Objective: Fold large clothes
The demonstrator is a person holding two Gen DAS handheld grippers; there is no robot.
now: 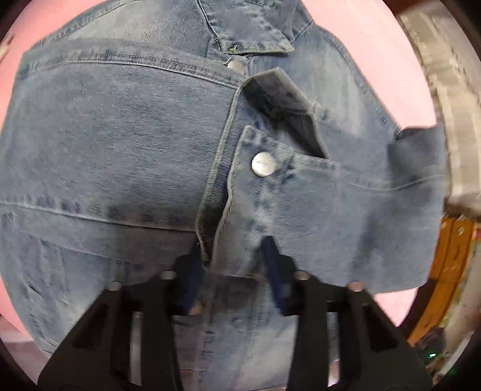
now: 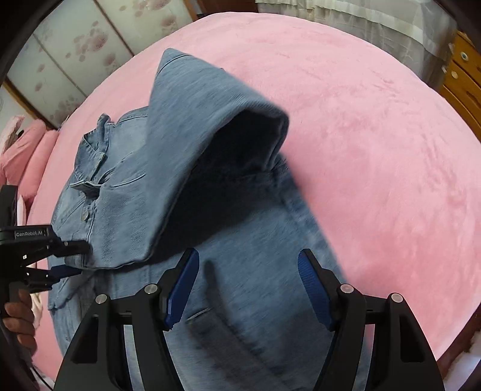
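Note:
A blue denim jacket lies front-up on a pink bed. One sleeve is folded across the chest, its elbow arching up. In the left wrist view the sleeve cuff with a silver button fills the middle, collar beyond. My left gripper has its blue pads either side of the cuff's edge; it also shows at the left of the right wrist view, jaws around the cuff. My right gripper is open and empty above the jacket's lower body.
Pink pillows lie at the bed's far left. A flowered sliding wardrobe door stands behind the bed. A wooden drawer unit and a curtain are at the far right.

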